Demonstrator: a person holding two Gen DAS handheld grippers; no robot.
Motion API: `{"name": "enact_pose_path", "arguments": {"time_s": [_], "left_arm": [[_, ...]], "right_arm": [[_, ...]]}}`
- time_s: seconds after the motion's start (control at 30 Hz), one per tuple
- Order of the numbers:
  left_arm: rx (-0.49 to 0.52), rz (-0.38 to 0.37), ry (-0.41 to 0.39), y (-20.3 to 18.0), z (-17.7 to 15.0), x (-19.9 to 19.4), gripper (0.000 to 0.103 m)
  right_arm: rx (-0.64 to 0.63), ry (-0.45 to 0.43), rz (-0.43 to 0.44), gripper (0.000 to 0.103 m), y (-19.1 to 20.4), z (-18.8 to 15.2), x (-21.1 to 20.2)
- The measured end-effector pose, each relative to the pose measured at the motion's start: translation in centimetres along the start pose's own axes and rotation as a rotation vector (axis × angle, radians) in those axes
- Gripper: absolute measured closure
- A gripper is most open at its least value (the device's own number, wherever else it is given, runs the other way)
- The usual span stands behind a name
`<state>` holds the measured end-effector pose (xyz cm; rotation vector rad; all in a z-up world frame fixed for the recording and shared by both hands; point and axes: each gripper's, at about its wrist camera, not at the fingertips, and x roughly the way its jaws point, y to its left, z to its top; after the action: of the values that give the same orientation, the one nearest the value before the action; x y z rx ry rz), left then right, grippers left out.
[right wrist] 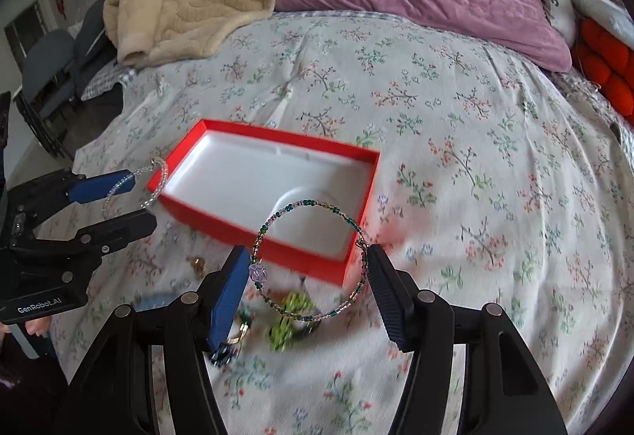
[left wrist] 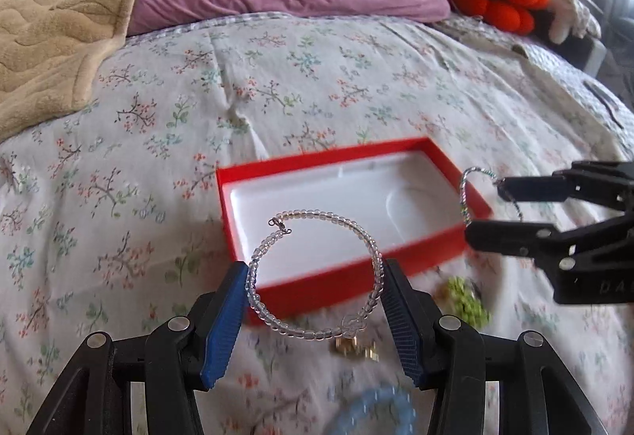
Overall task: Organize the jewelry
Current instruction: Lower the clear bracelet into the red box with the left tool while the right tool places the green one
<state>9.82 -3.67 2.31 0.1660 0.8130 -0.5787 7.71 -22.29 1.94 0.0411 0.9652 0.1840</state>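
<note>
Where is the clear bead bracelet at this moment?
The clear bead bracelet is held between the left gripper fingers, just above the near rim of the red box.

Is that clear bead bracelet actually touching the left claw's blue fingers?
Touching. The left wrist view shows the clear bead bracelet pressed against both blue fingers of the left gripper.
</note>
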Motion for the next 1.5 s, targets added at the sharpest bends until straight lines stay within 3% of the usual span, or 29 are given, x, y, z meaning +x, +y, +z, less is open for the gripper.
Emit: {"name": "enact_pose_path", "arguments": {"time_s": [0.37, 0.77, 1.13, 1.5], "left_arm": [[0.041, 0.005, 0.004, -0.1, 1.8, 3.6, 0.046], [0.055, 0.019, 0.020, 0.0, 1.9, 5.4, 0.044], [0.088, 0.041, 0.027, -0.2, 1.7, 4.6, 0.036], [0.082, 0.084, 0.046, -0.5, 0.4, 1.7, 0.022]], "right_arm": [[-0.037, -0.005, 0.021, 0.039, -1.2, 2.3, 3.1], [-0.069, -0.002, -0.018, 0.039, -1.2, 2.8, 4.9], [-0.068, -0.017, -0.010, 0.037, -1.5, 2.8, 3.4], [-0.043, -0.006, -0.027, 0.032, -1.4, 1.1, 0.5]]}}
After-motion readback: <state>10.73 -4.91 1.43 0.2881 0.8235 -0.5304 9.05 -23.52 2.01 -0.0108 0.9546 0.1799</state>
